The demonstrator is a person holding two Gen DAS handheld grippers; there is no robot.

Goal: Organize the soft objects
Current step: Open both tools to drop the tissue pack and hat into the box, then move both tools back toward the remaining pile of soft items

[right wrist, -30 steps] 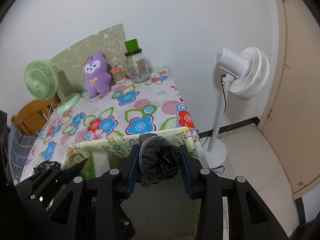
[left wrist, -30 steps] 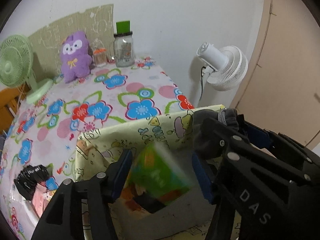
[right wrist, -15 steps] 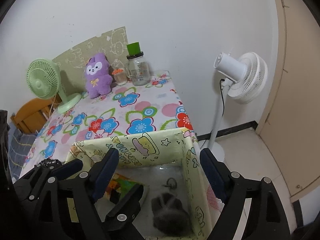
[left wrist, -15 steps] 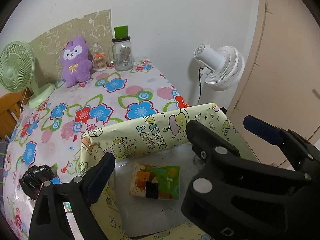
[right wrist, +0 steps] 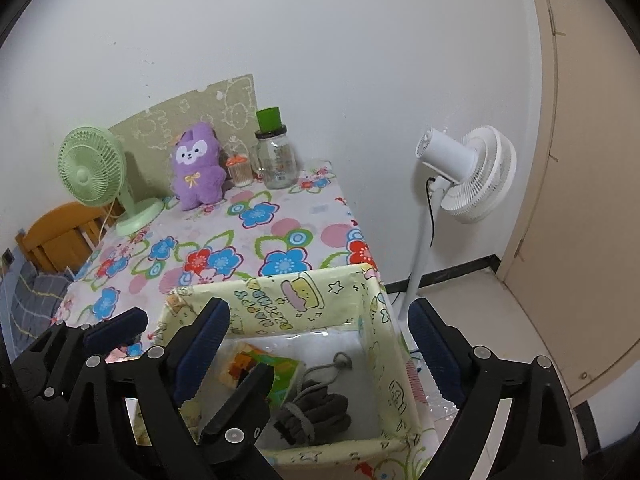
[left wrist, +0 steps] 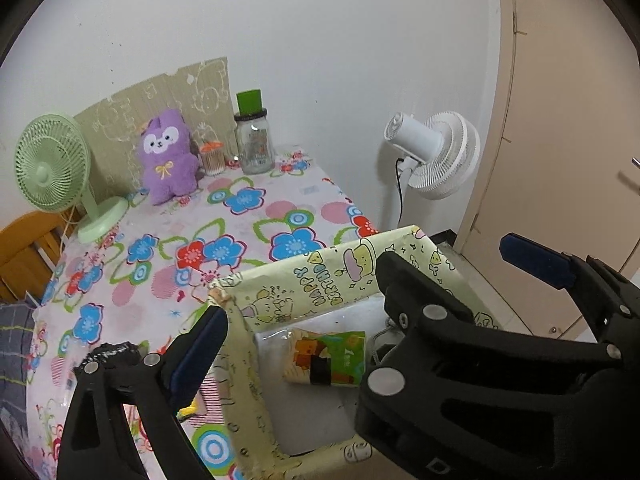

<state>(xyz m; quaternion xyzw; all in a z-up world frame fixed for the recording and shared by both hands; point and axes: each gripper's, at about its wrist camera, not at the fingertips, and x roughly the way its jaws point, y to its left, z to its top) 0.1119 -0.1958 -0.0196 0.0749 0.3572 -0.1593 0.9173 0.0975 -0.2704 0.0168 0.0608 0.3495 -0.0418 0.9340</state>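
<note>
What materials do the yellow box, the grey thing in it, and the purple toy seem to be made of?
Yellow box: probably thin fabric or coated cloth, printed with cartoons; its walls sag and crease.
Grey thing: soft knit or fleece, matte, with ribbed folds and a cord loop.
Purple toy: plush with fuzzy pile.

Partly hidden things inside the bin

My right gripper (left wrist: 472, 344) covers the grey scrubber in the left view; my left gripper (right wrist: 188, 364) overlaps the green packet (right wrist: 260, 364).
</note>
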